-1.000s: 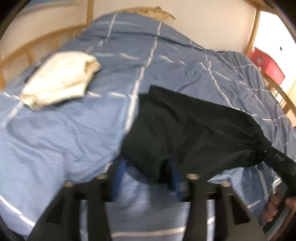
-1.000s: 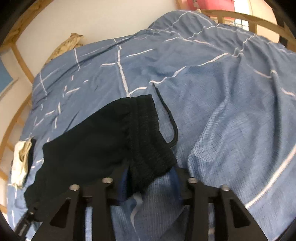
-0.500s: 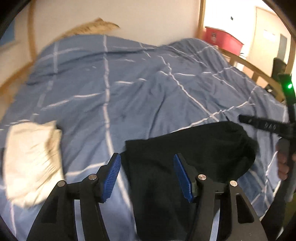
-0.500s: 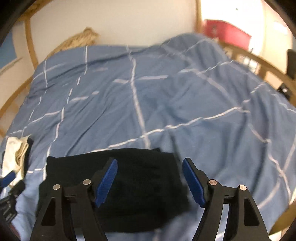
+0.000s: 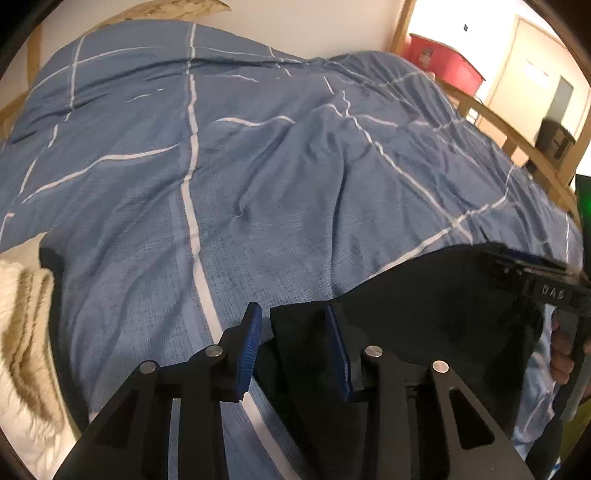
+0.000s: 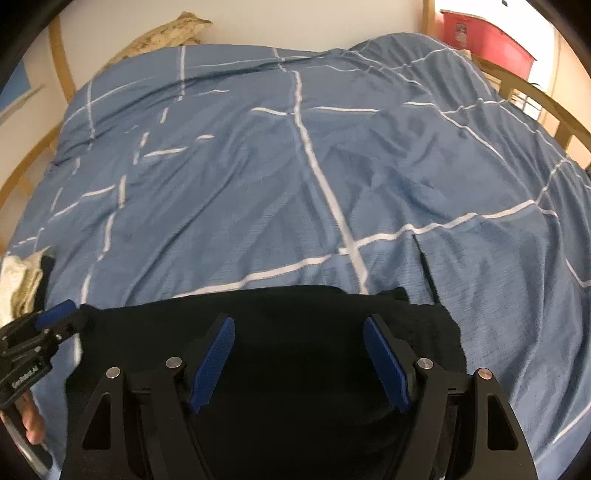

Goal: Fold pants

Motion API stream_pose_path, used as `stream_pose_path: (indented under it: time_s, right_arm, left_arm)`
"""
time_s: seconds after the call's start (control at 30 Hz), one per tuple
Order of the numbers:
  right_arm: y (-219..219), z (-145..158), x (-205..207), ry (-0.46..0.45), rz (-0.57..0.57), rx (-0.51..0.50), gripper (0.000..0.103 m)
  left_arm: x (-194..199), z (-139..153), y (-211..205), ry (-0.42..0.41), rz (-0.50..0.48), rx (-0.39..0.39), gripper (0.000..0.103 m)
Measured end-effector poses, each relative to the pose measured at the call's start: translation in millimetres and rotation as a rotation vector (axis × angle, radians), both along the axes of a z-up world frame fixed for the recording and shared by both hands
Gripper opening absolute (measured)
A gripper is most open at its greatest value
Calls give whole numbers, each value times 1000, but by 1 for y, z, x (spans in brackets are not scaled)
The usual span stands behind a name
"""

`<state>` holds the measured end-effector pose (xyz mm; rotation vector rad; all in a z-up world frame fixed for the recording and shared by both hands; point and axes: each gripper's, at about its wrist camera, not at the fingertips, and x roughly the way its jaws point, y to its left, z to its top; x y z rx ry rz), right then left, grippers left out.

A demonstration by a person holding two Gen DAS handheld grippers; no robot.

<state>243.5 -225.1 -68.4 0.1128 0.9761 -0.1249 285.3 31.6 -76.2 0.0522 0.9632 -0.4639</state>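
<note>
Black pants [image 5: 424, 314] lie folded flat on the blue checked duvet [image 5: 258, 166] at the near edge of the bed. My left gripper [image 5: 291, 314] straddles their left corner. Its jaws are closing, with the cloth's corner between the blue pads and a thin gap still showing at the left pad [image 5: 251, 347]. My right gripper [image 6: 299, 325] hovers open and wide over the right half of the pants [image 6: 314, 306], which fill the space under its pads. Each gripper shows in the other's view: the right gripper [image 5: 535, 284], the left gripper [image 6: 48, 321]. A black drawstring [image 6: 424, 266] trails off the pants.
A folded cream fleece [image 5: 22, 332] lies on the duvet left of the pants. A wooden bed rail [image 5: 517, 144] curves along the right side, with a red bin [image 6: 484, 37] beyond it. A beige pillow [image 6: 166, 33] leans at the wall.
Both grippers let go of the pants, which were lifted and now lie flat. Both then swung over them. The left jaws have narrowed at the corner; the right jaws have widened.
</note>
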Motion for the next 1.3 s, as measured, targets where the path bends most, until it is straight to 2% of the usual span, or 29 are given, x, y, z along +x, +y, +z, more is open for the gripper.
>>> stream_pose_path:
  time_s: [0.1,0.2,0.27,0.3,0.33,0.37,0.43,0.57,0.67,0.8,0.9,1.0,1.07,1.1,1.13,1.17,1.23,1.3]
  right_arm:
    - [2,-5,2,10,0,0,73]
    - [8,-9,3,10,15,-19,73]
    - [11,-10,3,8,22,-22,73]
    - [12,-10,3,8,25,-21,73]
    - [12,-10,3,7,24,-19,73]
    - [12,-10,3,5,22,-16,73]
    - [12,-9,3,3,21,-15,73]
    - [12,-4,-1,-13,17,-14,73]
    - [12,1,-3,-34,22,-2,73]
    - [13,6,-1,-51,16,7,73]
    - [13,8,0,-63,8,-14,73]
    - [7,9,2,-70,-3,-50,73]
    - [0,12,0,-78,-28,-98,73]
    - [-4,15,-2,-87,-42,-130,73]
    - [-8,18,-4,-91,-48,-155,73]
    - [-11,21,-7,-101,-50,-175,73]
    - [-18,30,-19,-143,-33,-189,73]
    - [-26,35,-31,-175,2,-181,73]
  left_arm:
    - [7,-7,3,9,-13,-23,37]
    - [13,-11,8,24,-12,-65,48]
    - [17,-17,9,62,-21,-93,48]
    - [17,-19,9,75,-30,-104,38]
    - [17,-20,8,83,-37,-109,19]
    - [16,-20,7,93,-41,-107,13]
    - [12,-17,9,86,-40,-123,8]
    - [-4,1,17,31,6,-149,7]
    - [-17,13,22,-9,63,-117,7]
    - [-16,12,25,-24,104,-46,7]
    - [-3,1,22,21,102,-16,7]
    - [8,-14,12,47,108,74,7]
    - [11,-20,5,62,116,127,12]
    - [9,-17,1,42,132,172,18]
    - [5,-13,0,14,154,212,26]
    - [-5,0,-2,-56,185,253,32]
    - [-24,20,-3,-153,218,279,73]
    - [-49,40,-9,-227,252,301,76]
